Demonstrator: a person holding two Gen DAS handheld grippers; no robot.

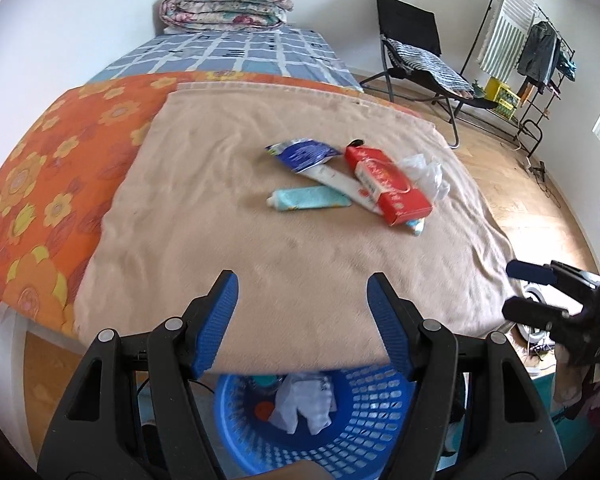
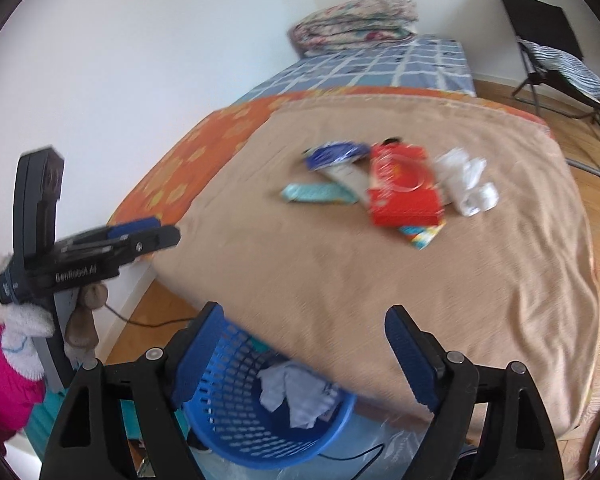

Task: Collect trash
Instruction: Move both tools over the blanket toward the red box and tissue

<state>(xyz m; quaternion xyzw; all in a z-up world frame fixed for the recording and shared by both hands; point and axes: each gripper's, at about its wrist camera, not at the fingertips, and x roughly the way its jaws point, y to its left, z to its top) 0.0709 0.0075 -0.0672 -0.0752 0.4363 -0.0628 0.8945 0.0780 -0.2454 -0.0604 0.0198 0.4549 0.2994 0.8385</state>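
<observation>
Trash lies in a cluster on the beige blanket: a red box, a teal tube, a blue wrapper, a white tube and crumpled clear plastic. The right wrist view shows the red box, teal tube and plastic. A blue basket below the bed's near edge holds crumpled white trash. My left gripper is open and empty over the blanket's near edge. My right gripper is open and empty above the basket.
The bed has an orange flowered sheet, a blue checked sheet and a folded quilt. A black folding chair and a clothes rack stand on the wood floor at right.
</observation>
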